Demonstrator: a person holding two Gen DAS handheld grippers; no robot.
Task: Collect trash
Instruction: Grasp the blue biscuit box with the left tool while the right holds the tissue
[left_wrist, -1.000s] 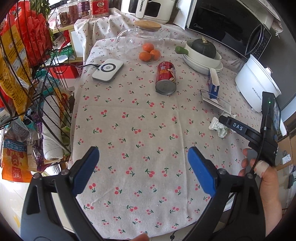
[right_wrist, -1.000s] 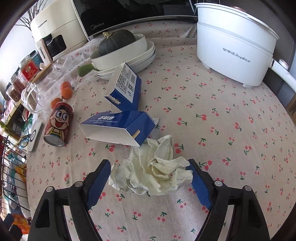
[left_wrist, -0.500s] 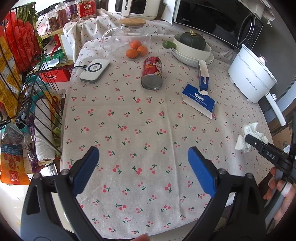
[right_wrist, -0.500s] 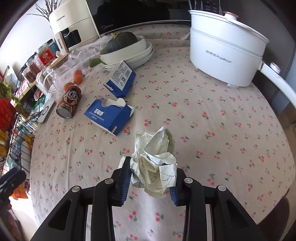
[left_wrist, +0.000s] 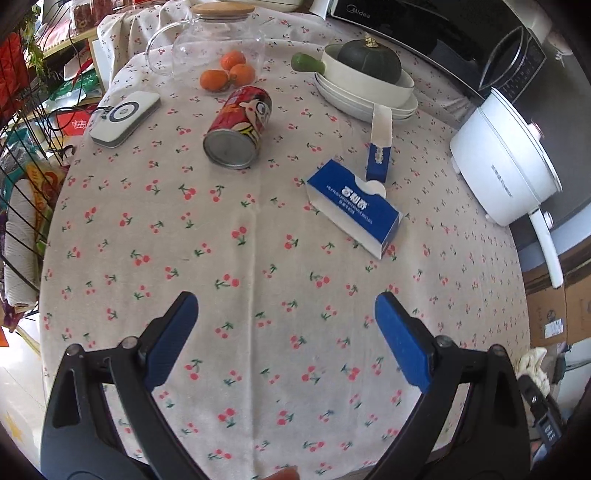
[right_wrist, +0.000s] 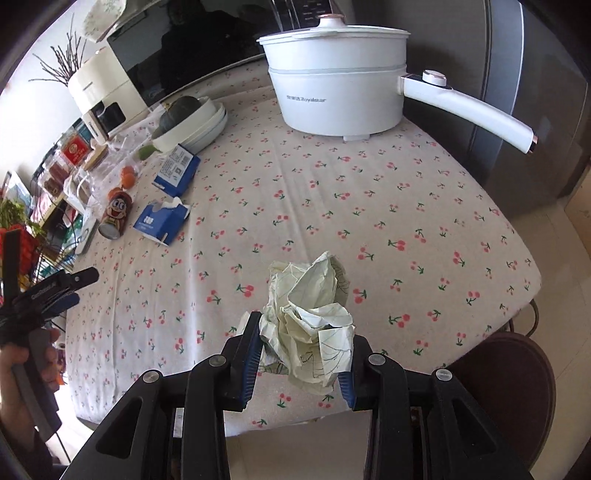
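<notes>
- While the crumpled paper wad (right_wrist: 308, 325) is already clamped between the blue pads (right_wrist: 251, 363) of the right gripper (right_wrist: 301, 363), it hangs above the near edge of the table (right_wrist: 461, 206), clear of the cherry-print cloth, so the pick-up stage of this item appears complete.
- Relative to the gripper, the wad fills the gap between the jaws and bulges forward and upward beyond the fingertips; the same wad shows at the lower right margin of the left wrist view, off the table's edge.
- Remaining work, as judged from the table: a red drink can (left_wrist: 238, 127) lying on its side, a flattened blue carton (left_wrist: 354, 206) and a second blue carton (left_wrist: 377, 155) standing just behind it are probable trash not yet collected.
- No bin is visible in either view, so where the wad must go cannot be told; a dark round shape under the table's right corner is too unclear to name.
- The left gripper (left_wrist: 286, 343) hovers over bare cloth with its jaws spread wide and nothing between them; the can and cartons lie well ahead of it.
- Non-task surroundings: a white electric pot (right_wrist: 338, 94), stacked dishes with a green squash (left_wrist: 369, 61), a glass jug (left_wrist: 218, 40) and oranges (left_wrist: 229, 72).
</notes>
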